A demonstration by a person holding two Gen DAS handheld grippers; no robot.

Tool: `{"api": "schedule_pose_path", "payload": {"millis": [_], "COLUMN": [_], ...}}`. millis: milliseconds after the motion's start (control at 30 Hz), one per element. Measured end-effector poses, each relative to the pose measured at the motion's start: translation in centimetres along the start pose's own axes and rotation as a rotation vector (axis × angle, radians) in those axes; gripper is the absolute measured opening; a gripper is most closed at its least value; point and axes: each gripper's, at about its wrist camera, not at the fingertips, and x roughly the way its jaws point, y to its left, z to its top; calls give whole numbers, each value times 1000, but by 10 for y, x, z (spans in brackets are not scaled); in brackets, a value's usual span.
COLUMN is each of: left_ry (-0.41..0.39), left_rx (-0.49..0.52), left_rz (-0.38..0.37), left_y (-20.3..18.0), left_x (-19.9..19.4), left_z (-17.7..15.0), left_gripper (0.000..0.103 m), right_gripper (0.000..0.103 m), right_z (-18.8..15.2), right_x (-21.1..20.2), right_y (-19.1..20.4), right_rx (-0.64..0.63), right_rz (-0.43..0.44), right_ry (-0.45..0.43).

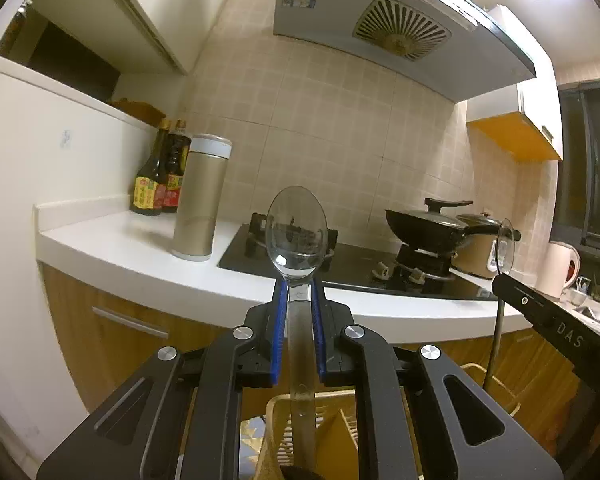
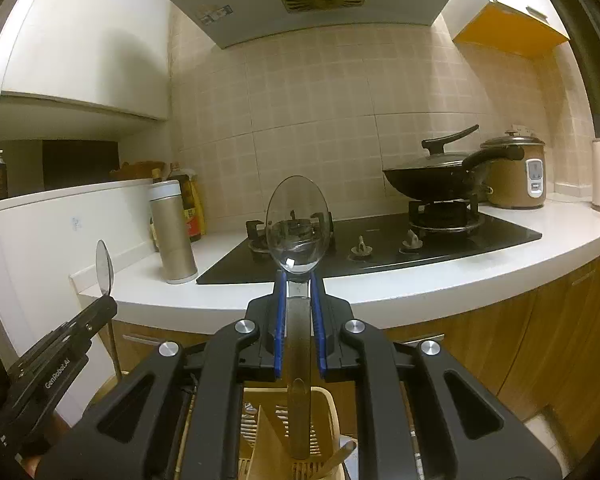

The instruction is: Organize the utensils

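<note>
The left tool [image 1: 299,296] is gripping a metal spoon [image 1: 297,236] by the neck, its blue pads clenched on either side, with the bowl standing upright above the fingertips and the handle running down toward a tan slotted utensil holder [image 1: 284,408] just below. The right tool [image 2: 299,294] is doing the same with a second spoon [image 2: 298,224], bowl up, its handle hanging over the beige utensil holder [image 2: 324,400], where a wooden-looking stick is leaning in one compartment; whether either handle tip is touching the holder cannot be told. Both spoons are standing in front of the black gas hob [image 2: 380,248], which is sitting in the white surface [image 2: 420,280]. A lidded black wok [image 2: 432,180] is resting on the hob's burner farthest from the tall beige flask [image 2: 172,232], with a rice cooker [image 2: 516,176] just behind the wok. Dark sauce bottles [image 1: 160,176] are standing behind the flask, away from the hob.
</note>
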Motion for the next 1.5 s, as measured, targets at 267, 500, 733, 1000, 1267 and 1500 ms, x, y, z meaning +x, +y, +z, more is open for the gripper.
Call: {"api": "schedule_pose_path", "payload": {"millis": [267, 500, 733, 1000, 1267, 1500], "left_ry": [-14, -7, 2, 60, 162, 223], "left_rx": [-20, -1, -6, -48, -23, 3], "left_rz": [-9, -28, -39, -70, -62, -75], "left_y": [7, 6, 7, 12, 13, 19], "left_x": [0, -11, -32, -64, -99, -127], "left_z": [-6, -7, 0, 15, 11, -2], "left_gripper": [11, 27, 30, 30, 36, 40], "right_gripper": [10, 29, 38, 40, 48, 54], "right_z": [-6, -7, -5, 7, 11, 1], "right_x": [-1, -14, -42, -93, -142, -169], "right_y": [-1, -4, -1, 15, 25, 36], "right_rx": [3, 18, 15, -31, -58, -82], "right_rz": [4, 22, 22, 19, 20, 37], "right_ry": [-9, 3, -6, -8, 11, 53]}}
